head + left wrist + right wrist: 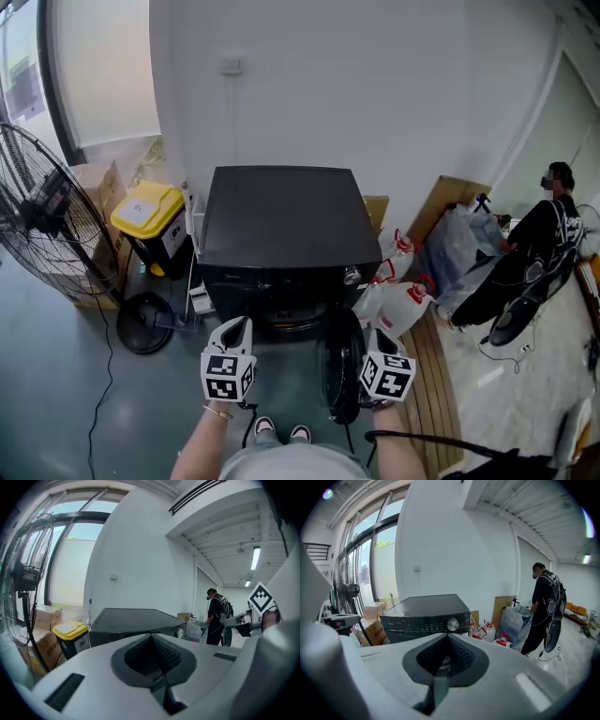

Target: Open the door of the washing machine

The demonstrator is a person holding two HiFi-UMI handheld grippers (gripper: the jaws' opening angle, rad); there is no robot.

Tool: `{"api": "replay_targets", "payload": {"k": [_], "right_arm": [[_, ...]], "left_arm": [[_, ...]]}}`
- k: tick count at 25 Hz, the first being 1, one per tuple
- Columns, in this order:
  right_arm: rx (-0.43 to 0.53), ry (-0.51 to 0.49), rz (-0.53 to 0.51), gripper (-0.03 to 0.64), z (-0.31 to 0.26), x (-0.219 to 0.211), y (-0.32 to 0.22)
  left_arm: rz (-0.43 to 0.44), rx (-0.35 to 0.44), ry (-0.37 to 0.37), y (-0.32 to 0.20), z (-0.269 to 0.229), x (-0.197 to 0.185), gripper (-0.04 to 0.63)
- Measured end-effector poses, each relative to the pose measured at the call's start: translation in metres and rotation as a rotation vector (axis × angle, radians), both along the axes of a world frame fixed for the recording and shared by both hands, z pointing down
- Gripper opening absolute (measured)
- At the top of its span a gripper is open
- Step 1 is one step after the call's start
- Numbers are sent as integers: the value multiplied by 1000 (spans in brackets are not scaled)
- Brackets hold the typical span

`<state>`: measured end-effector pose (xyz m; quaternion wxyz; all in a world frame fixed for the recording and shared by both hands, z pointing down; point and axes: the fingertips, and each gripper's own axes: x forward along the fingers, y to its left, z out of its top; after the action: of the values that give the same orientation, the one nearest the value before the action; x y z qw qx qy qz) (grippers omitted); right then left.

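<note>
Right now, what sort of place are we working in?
Likely a storage or utility corner of a bigger workspace: the washing machine stands by a bare white wall, with a standing fan and cardboard boxes on its left and plastic jugs on its right.

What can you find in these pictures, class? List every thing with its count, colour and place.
washing machine: one, black, centre, against the white wall
door: one, dark and round, apparently swung open at the machine's front right
bin: one, black with a yellow lid, left of the machine
fan: one, black, far left
cardboard boxes: at least two, brown, behind the fan
jugs: at least two, white with red caps, right of the machine
bag: one, grey, further right
bystander: one, dressed in black, beside the bag
left claw: one, white, shut and empty, before the machine
right claw: one, white, shut and empty, by the door
</note>
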<state>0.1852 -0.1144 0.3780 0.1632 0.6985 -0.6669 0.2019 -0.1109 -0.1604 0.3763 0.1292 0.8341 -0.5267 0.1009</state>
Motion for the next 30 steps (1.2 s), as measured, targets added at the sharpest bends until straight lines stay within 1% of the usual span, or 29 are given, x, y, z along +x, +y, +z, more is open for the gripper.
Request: {"api": "replay_targets", "payload": {"k": [4,7,11,15,20,25,30], "right_arm": [[12,-18,-15,5,1,0,5],[21,4,-34,5,-1,-1,9],[18,0,-47,5,-3,3,11],[16,11,-67,5,-5,2,11],[19,24,-81,5,-7,0,8],[18,37,-82,5,-6,-3,7],[12,76,-59,5,-7,-2,8]], "left_arm": [[-1,13,-7,9,-3,8,5],[-7,17,-13,15,-5,9,4],[-20,13,-18,20,-6,10,5],[-9,13,-44,25,-5,14,3],[-7,12,-53,27,-6,17,5],[-5,19,-74,30,-7,13,5],[-12,15,-78,31,-8,10,5]]}}
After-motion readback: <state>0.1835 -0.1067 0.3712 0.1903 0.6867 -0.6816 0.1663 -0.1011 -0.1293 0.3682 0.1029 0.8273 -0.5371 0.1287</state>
